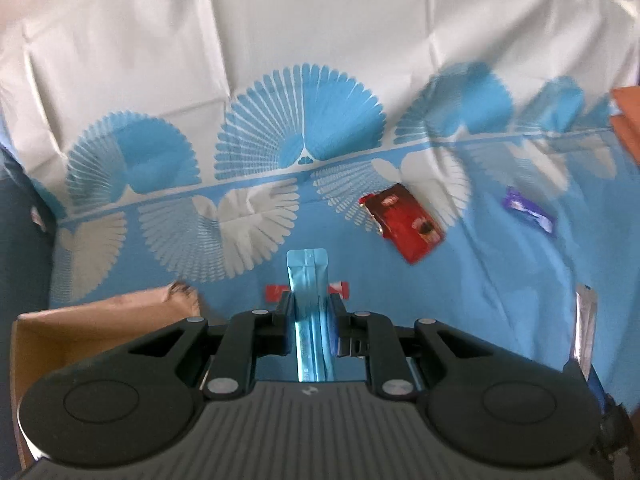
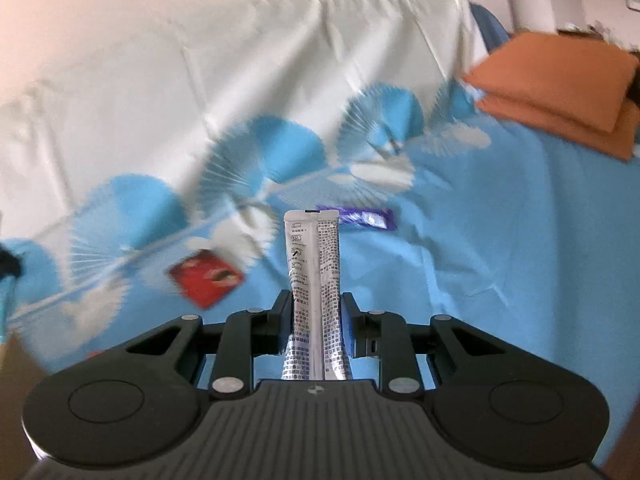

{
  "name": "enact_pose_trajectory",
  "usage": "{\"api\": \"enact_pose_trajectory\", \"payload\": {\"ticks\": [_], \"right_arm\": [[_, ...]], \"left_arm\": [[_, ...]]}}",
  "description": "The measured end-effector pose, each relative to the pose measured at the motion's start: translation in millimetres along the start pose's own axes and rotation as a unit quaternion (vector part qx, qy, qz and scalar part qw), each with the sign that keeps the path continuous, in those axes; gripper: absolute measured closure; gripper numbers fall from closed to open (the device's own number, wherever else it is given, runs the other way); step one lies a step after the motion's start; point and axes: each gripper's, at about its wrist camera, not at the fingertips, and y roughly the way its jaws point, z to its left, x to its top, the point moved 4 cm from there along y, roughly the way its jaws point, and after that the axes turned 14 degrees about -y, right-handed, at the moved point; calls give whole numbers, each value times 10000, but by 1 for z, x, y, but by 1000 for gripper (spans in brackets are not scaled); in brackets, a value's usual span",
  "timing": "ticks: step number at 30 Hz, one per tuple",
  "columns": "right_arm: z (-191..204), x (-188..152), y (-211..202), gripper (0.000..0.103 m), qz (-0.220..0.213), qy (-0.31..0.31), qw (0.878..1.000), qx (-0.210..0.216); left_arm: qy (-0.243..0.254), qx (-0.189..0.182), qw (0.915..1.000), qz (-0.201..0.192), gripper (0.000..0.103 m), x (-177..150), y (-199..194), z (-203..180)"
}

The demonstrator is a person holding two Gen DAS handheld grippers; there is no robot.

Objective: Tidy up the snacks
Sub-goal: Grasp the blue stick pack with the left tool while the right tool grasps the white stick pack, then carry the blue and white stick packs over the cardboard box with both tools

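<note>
Left tongs (image 1: pixel 311 300) are closed on a blue stick pack (image 1: pixel 309 280), gripped across its width so the free end projects forward past the fingertips, a hold that keeps the thin pack from folding. Right tongs (image 2: pixel 316 304) are likewise clamped on a silver stick pack (image 2: pixel 314 264), printed side toward the camera. Both packs hang above the blue patterned cloth (image 1: pixel 500 280). Using the cardboard box (image 1: pixel 100 320) as landmark: it sits just left of the left tongs, probably the collection point. Well right of the box lie a red snack packet (image 1: pixel 402 222) and, farther right, a purple wrapper (image 1: pixel 528 210); a small red wrapper (image 1: pixel 274 292) lies nearer the box. These 3 remain uncollected.
</note>
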Motion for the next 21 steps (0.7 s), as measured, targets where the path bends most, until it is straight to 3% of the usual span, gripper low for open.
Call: {"api": "enact_pose_trajectory", "payload": {"ticks": [10, 16, 21], "right_arm": [[48, 33, -157, 76, -521, -560, 9913, 1072], [91, 30, -217, 76, -375, -813, 9770, 1935], [130, 11, -255, 76, -194, -1369, 9580, 2511]], "left_arm": [[-115, -392, 9970, -653, 84, -67, -145, 79], [-162, -199, 9961, -839, 84, -129, -203, 146], [-433, 132, 9960, -773, 84, -194, -223, 196]]}}
